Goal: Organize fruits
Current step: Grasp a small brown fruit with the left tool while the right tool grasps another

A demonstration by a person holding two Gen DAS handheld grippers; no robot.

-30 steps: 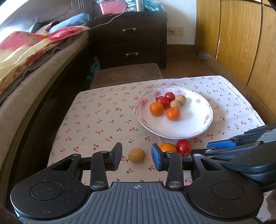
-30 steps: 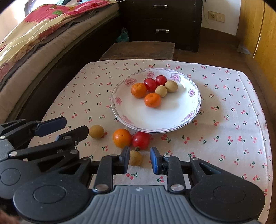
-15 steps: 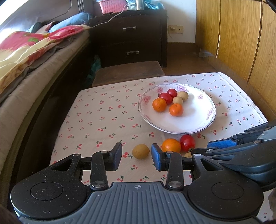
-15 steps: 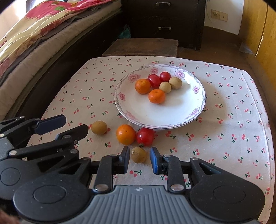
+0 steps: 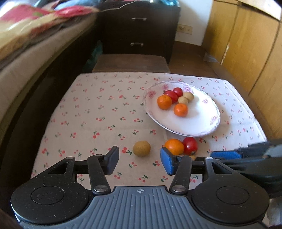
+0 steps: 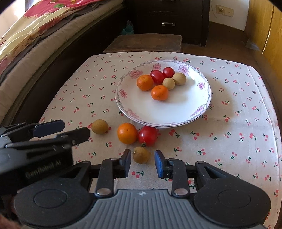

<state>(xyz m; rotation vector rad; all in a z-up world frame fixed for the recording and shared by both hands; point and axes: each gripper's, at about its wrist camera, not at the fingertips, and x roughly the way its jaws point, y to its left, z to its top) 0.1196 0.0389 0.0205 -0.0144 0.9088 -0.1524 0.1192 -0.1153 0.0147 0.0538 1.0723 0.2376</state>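
Right wrist: round brown stemmed longan point(image 6: 141, 155)

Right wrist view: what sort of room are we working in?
Most likely a bedroom: a bed with a floral quilt runs along the left, and a dark drawer chest stands behind the cloth-covered table.

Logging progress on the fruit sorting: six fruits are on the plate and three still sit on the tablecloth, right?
Not quite. Six on the plate is right, but four sit on the tablecloth: two longans, an orange and a tomato. The right wrist view shows all four.
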